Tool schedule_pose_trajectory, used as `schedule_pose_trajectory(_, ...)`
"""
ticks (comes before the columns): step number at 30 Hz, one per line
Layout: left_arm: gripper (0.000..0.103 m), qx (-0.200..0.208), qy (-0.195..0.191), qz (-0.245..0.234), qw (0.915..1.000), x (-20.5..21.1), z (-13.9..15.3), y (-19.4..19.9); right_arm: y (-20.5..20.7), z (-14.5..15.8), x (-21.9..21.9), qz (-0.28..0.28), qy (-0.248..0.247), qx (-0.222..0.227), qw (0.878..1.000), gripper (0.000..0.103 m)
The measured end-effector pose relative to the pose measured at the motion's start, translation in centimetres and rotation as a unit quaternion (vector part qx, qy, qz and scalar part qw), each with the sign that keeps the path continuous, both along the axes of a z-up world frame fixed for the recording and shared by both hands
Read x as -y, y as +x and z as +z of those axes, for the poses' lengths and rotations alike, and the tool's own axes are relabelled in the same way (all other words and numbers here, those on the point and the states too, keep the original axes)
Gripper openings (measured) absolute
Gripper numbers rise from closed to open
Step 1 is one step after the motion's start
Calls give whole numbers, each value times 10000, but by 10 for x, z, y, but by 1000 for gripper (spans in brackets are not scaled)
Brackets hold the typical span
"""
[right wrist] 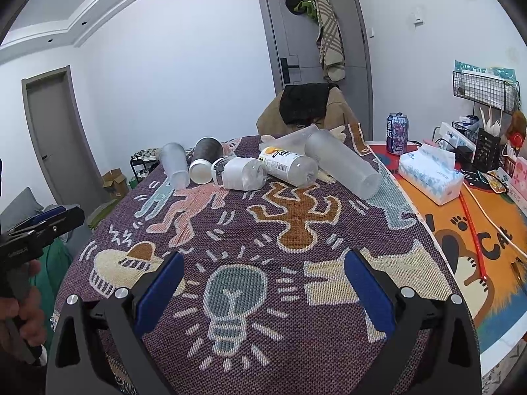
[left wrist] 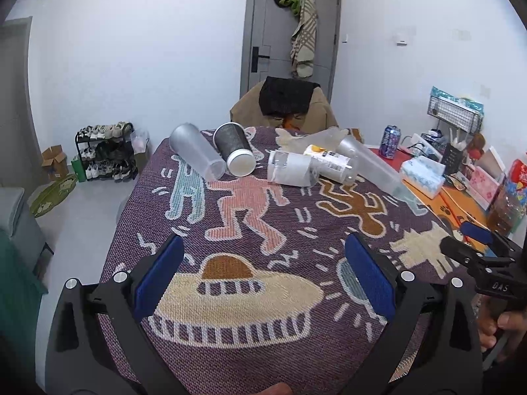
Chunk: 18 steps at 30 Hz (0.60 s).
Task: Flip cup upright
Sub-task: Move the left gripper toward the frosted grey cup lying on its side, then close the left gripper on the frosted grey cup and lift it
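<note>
Several cups lie on their sides in a row at the far end of the table (right wrist: 329, 296), none upright: a frosted cup (right wrist: 174, 164) at far left, a dark paper cup (right wrist: 204, 159) touching it, and a larger frosted cup (right wrist: 342, 168) at right. Between them lie two plastic bottles (right wrist: 263, 168), pressed together. The left tool (left wrist: 263, 283) and right tool (right wrist: 262, 293) both hover well short of the row, jaws spread wide, holding nothing. Likely risks: a nudged cup rolling off the far edge, thin walls buckling under a squeeze, or the crowded bottles being knocked during a reach
</note>
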<state>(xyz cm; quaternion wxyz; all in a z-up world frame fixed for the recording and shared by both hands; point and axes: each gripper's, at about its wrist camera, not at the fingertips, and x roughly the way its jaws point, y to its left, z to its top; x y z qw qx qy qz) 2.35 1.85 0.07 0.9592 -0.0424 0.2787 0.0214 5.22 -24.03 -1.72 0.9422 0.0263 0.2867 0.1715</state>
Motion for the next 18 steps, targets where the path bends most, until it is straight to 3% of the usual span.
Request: schedule_pose_trajectory(18, 97, -645, -124, 295, 9974, -45, -13, 86, 74, -5, 0, -128, -4, -225, 9997, 95)
